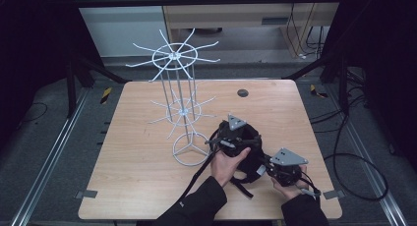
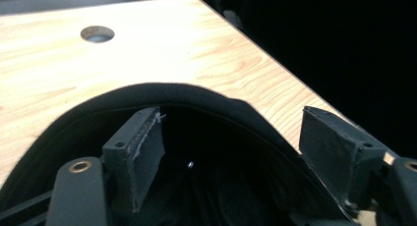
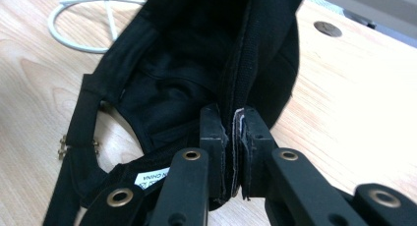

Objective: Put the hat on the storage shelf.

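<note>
**Op A:** I start with the wooden table [image 1: 147, 137]. It has a round hole [image 1: 242, 93] near its far edge, and a tall white wire rack [image 1: 179, 108] stands left of centre, with spoked arms at two levels and a ring base.

**Op B:** And the thing we are working on?

**Op A:** A black cap [image 1: 246, 152] lies near the right front of the table, just beside the rack's base ring. It is turned so I see into its inside (the right gripper view shows the lining, a small white label and a strap with a brass buckle lying on the wood).

**Op B:** What does the right gripper have?

**Op A:** The right gripper [image 3: 235, 137] is clamped on the cap's edge. Its two jaws stand almost together, with the folded black fabric pinched between the pads.

**Op B:** And the left?

**Op A:** The left gripper [image 2: 231, 152] has its jaws spread wide. In its own view the left pad [image 2: 142, 147] sits inside the cap's hollow, the right pad [image 2: 329, 142] is outside the curved rim, and I see neither pressing on the fabric. In the high view the left hand [image 1: 227, 162] holds that gripper over the cap's far side, and the right hand [image 1: 290, 189] is at the near side.
</note>
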